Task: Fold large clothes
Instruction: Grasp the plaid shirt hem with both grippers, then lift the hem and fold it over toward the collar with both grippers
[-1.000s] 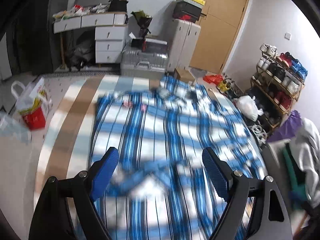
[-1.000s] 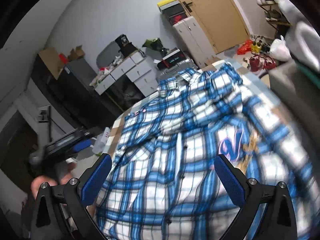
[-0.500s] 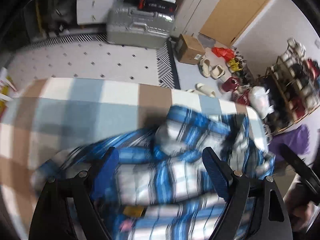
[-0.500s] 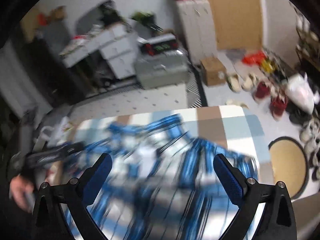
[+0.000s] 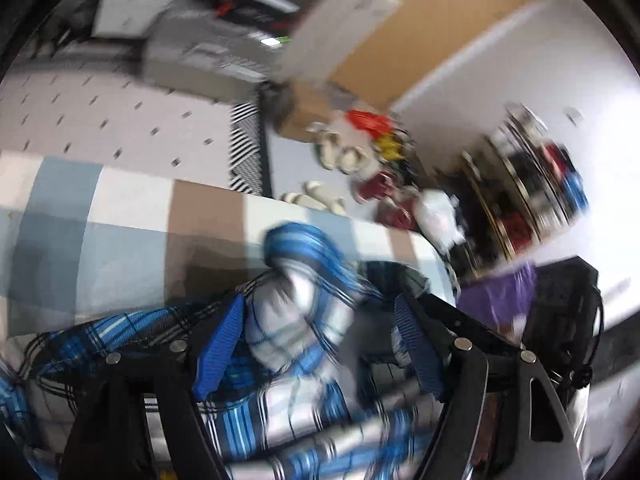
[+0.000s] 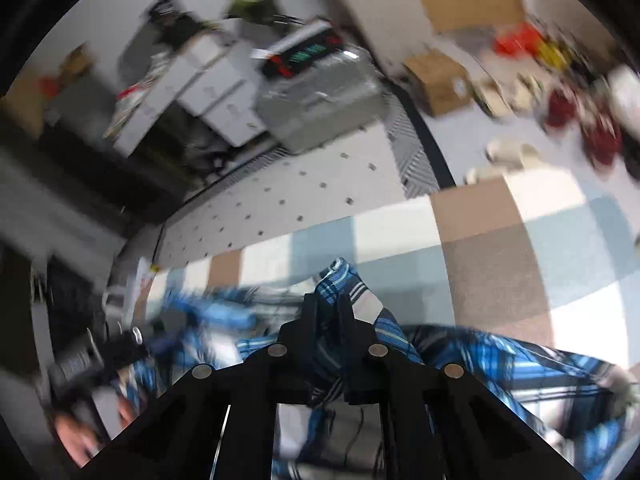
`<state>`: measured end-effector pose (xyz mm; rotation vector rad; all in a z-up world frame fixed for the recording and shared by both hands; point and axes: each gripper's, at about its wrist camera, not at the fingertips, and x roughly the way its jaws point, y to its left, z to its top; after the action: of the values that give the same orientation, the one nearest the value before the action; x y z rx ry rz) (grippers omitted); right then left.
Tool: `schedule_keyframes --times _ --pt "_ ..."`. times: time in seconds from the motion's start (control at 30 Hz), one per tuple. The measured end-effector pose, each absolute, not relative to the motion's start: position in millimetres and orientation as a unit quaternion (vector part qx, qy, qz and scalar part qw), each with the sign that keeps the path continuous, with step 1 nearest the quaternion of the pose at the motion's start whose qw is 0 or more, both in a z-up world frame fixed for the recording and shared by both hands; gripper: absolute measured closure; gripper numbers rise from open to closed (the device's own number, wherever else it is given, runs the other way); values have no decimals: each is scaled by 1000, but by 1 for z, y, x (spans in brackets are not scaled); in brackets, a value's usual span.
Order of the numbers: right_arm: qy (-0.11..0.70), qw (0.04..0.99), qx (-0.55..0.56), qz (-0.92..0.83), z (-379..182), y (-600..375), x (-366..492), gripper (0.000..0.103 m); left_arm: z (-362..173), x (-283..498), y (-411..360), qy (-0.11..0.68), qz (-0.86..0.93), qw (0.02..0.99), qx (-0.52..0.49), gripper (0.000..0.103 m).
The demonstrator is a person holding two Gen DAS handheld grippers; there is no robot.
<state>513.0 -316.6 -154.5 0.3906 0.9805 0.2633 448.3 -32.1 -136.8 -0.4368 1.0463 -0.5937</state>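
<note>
A blue, white and black plaid shirt (image 5: 296, 320) lies rumpled on a bed with a blue, white and brown checked cover (image 5: 120, 240). My left gripper (image 5: 316, 344) hangs low over the shirt with a bunched hump of cloth between its blue pads (image 5: 218, 352). Its jaws are closing and still stand wide, and the right pad looks clear of the cloth. My right gripper (image 6: 328, 312) is shut on a fold of the shirt (image 6: 348, 280), near the far edge of the bed cover (image 6: 480, 248). A pointed corner of cloth sticks out past its fingertips.
Beyond the bed lie a pale dotted floor mat (image 6: 304, 184), a silver suitcase (image 6: 320, 108), white drawers (image 6: 208, 92) and a cardboard box (image 6: 440, 80). Shoes (image 5: 344, 156) and a shoe rack (image 5: 532, 184) stand to the right. A hand (image 6: 76, 440) holds the other gripper at the lower left.
Both grippers swept across the shirt toward the far side of the bed and dipped down. The right gripper went from wide open to shut on the cloth. The left jaws narrowed slightly.
</note>
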Motion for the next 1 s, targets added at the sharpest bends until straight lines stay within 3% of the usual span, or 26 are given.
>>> schedule_keyframes --times 0.23,0.37,0.47,0.83,0.87,0.9,0.93,0.97,1.0 --pt "458 870 71 167 -143 -284 418 98 -106 369 -21 487 -351 797 -65 30" --pt "476 862 81 156 -155 -287 394 99 -76 359 12 468 -323 815 -113 29" --pt "475 860 89 162 -160 -292 386 101 -63 359 19 456 -281 838 -105 19" --pt "472 860 123 154 -161 -307 382 98 -120 367 -63 529 -265 805 42 21" --pt "463 864 126 152 -156 -309 380 98 -118 363 -65 518 -260 812 62 28" --pt "450 872 126 147 -149 -311 378 96 -115 358 -67 506 -254 819 88 50" --pt "440 878 124 142 -143 -312 378 90 -114 356 -67 500 -249 823 105 65" --pt "430 884 120 139 -137 -312 378 84 -113 355 -66 497 -237 826 118 89" --pt "423 888 117 137 -132 -310 379 64 -112 355 -61 496 -232 828 119 94"
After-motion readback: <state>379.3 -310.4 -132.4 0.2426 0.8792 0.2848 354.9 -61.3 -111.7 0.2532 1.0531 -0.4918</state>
